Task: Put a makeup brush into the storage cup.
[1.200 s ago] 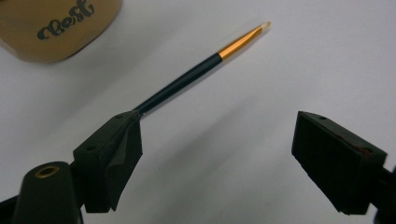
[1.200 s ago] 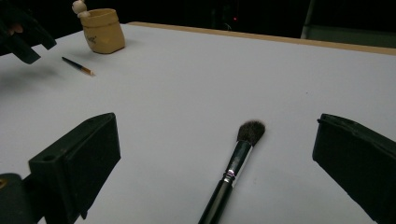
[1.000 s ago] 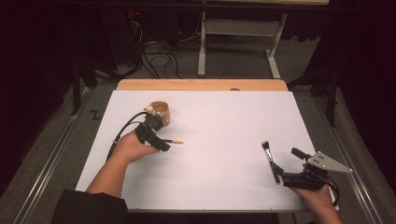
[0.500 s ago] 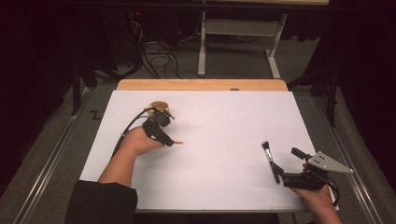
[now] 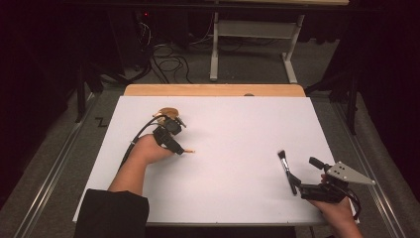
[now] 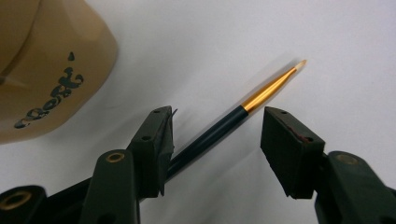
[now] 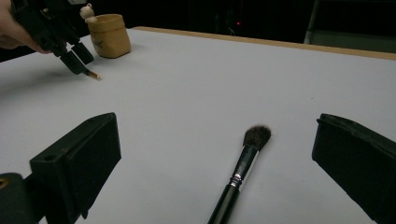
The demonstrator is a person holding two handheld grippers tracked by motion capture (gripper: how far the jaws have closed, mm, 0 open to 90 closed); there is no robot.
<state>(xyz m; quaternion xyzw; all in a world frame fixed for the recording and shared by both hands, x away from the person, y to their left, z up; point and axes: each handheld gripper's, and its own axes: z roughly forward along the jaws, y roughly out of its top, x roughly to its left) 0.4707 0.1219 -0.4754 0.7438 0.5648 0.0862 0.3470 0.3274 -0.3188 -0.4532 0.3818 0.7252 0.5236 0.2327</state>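
Glossy brush handle (image 6: 210, 135), gold metal ferrule (image 6: 266, 91), matt white table (image 5: 237, 129)

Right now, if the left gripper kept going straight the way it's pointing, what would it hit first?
The left gripper has just been closing, with the thin brush between its jaws, not yet clamped. Straight ahead it would likely meet the white table first; the tan cup sits off to one side.

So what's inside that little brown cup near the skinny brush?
The brown cup stands upright with its dark opening facing up, and a small pale knob sticks up beside its rim. The inside itself is hidden by the wall, and by the left gripper from above.
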